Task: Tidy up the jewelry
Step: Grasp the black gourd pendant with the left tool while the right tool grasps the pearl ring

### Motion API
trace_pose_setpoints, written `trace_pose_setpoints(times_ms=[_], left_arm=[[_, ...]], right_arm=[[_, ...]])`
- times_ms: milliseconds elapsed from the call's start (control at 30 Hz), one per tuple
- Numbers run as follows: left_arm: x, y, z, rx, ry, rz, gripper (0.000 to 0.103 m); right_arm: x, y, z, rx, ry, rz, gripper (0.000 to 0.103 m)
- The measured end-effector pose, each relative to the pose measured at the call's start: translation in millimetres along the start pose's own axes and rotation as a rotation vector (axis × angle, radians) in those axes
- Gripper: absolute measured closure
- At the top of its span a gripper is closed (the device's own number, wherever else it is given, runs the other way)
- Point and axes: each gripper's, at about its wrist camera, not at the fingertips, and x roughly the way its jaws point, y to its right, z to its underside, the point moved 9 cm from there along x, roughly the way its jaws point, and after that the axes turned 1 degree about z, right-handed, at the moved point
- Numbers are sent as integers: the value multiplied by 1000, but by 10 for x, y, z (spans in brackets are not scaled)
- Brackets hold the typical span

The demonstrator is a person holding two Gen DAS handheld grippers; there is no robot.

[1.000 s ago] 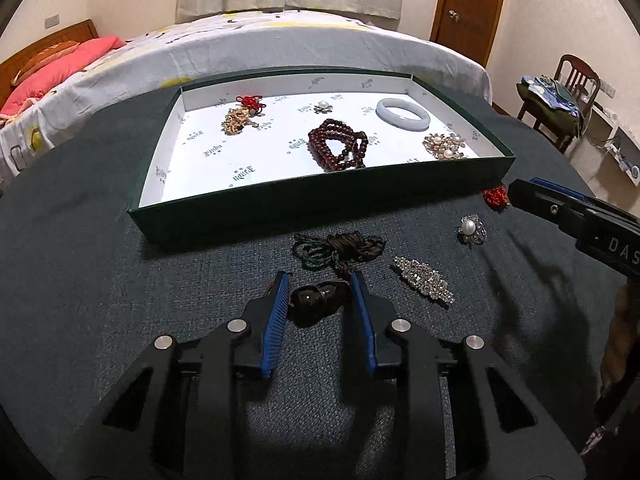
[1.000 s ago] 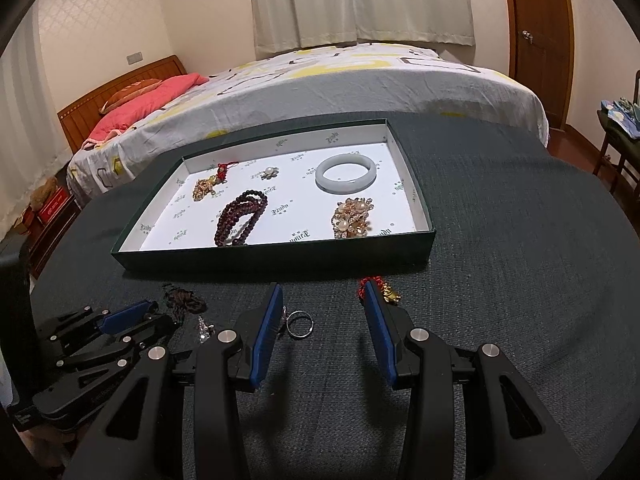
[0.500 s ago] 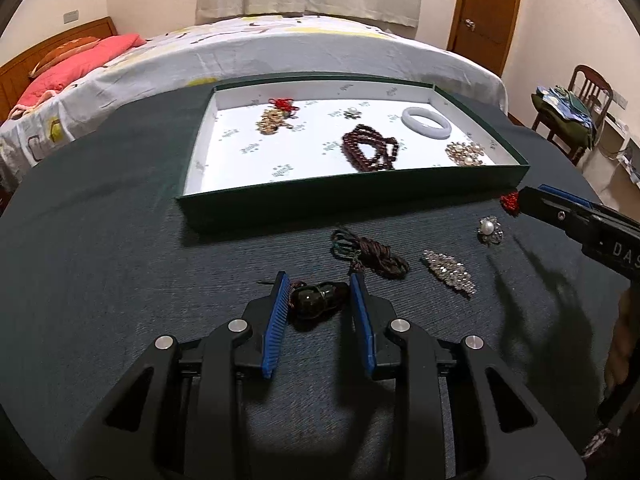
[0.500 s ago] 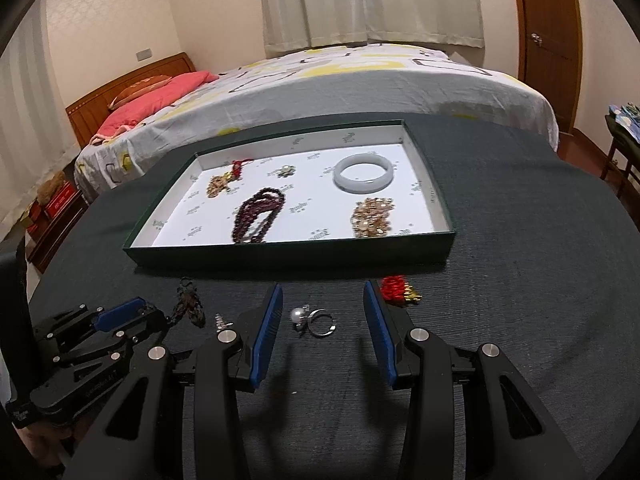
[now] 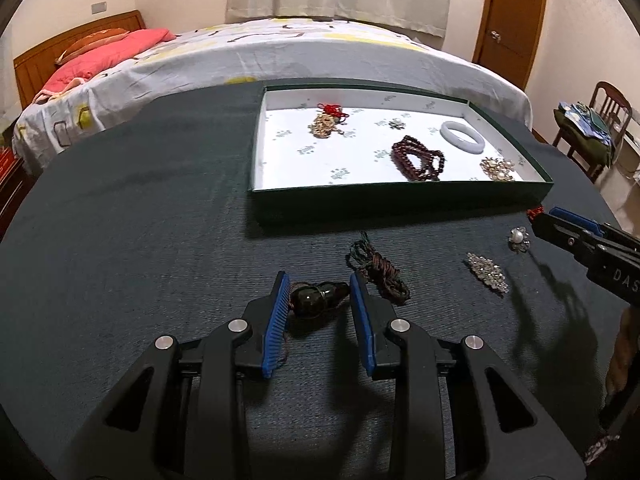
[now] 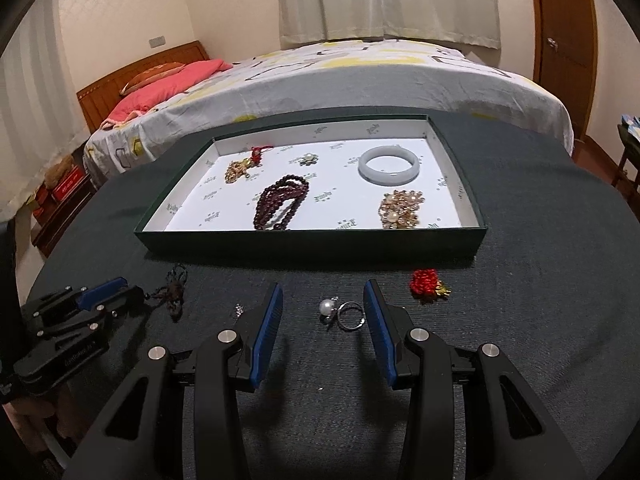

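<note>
Jewelry lay partly in the green tray (image 6: pixel 312 246) ahead of both grippers and partly on the dark cloth (image 5: pixel 140 240) just short of it. Clamped between the blue pads of the left gripper (image 5: pixel 320 298) was a dark gourd-shaped pendant (image 5: pixel 318 298), its braided cord (image 5: pixel 380 270) trailing ahead and to the right over the cloth. Further right of that gripper lay a rhinestone brooch (image 5: pixel 487 272), with the pearl ring (image 5: pixel 518 237) beyond it.

The right gripper (image 6: pixel 323 312) stood spread wide, grasping nothing, and the pearl ring (image 6: pixel 344 313) sat between its fingertips, nearer the right one. A red knot charm (image 6: pixel 429 283) lay just ahead and to its right, near the tray's front wall. Inside the tray were a white bangle (image 6: pixel 389 165), dark red beads (image 6: pixel 282 207), a gold brooch (image 6: pixel 400 210), a small flower piece (image 6: pixel 308 158) and a gold charm with red cord (image 6: pixel 244 166).
</note>
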Motion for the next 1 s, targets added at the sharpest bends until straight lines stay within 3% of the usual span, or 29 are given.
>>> trace_pose_setpoints(times_ms=[433,633,833,900,1000], left_arm=[[1,-66,7,-16,-2,-5,73],[8,-75,6,-20,-3,-7,73],[-24,-65,-20,-18,7,-4,73],[-41,-61,-34,-18,11,-3,73],[-67,-47,-53,-20,18,0,73]], right_arm=[[279,50,75,-25,-63,35,63],[320,76,121,-35,-80,44,74],[309,89,127,-29,-79,32,75],[272,82,106,-31,-64,29,86],[256,67,96,-35,-65,28,89]])
